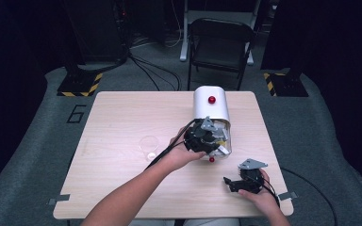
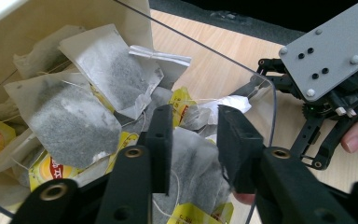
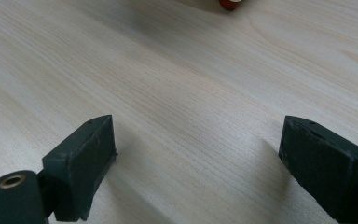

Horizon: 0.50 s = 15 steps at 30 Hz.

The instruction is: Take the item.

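Black jaws of the left claw (image 2: 189,128) rise nearest in the left gripper view, standing a little apart with a narrow gap between them and nothing clamped, their tips poised over a heap of tea bags (image 2: 88,100) inside a clear-fronted container (image 2: 137,16); whether the tips actually touch the bags is hard to tell from this angle. Grey paper pouches lie jumbled over one another, with yellow tags (image 2: 51,168) and thin strings showing among them. From above, the left claw (image 1: 204,136) sits at the near, open end of the white dispenser (image 1: 211,106), which lies on its side on the light wooden table (image 1: 122,117) with a red knob (image 1: 211,99) on its upper face and another small red knob (image 1: 211,159) just beside its near edge. Left hand (image 1: 181,153) and forearm reach in from the bottom of the high view to hold it there. Right claw (image 3: 196,154) is wide open over bare table, its two pads well apart and gripping nothing, and a bit of red (image 3: 230,3) shows at the top edge of its own view. In the high view the right claw (image 1: 233,181) rests low near the table's near right corner, held in the right hand (image 1: 264,197), near the dispenser but apart from it. Left of the dispenser, a small clear cup (image 1: 149,145) stands on the table, well apart from both claws. Beyond the table a dark folding chair (image 1: 220,44) stands on the grey floor
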Each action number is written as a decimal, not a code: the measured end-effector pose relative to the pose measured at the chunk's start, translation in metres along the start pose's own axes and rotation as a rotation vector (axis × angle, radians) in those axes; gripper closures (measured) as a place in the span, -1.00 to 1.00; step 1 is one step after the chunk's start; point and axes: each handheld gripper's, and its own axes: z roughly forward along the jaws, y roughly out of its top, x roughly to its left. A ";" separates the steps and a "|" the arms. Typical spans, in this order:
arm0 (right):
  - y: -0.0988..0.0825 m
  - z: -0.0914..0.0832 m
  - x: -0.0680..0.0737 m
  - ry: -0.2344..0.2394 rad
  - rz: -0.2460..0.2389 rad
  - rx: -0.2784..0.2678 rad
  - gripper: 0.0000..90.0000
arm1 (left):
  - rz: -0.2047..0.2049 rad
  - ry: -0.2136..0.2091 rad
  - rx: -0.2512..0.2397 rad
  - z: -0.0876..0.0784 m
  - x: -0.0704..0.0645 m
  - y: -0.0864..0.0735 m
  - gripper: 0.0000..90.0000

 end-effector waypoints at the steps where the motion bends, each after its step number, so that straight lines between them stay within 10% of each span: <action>1: 0.000 0.000 0.000 0.000 0.000 0.000 -0.77 | 0.004 0.002 0.001 -0.001 0.000 0.000 0.54; 15: 0.000 0.000 0.000 0.001 0.003 0.003 -0.77 | 0.002 -0.024 -0.002 -0.007 0.001 0.000 0.97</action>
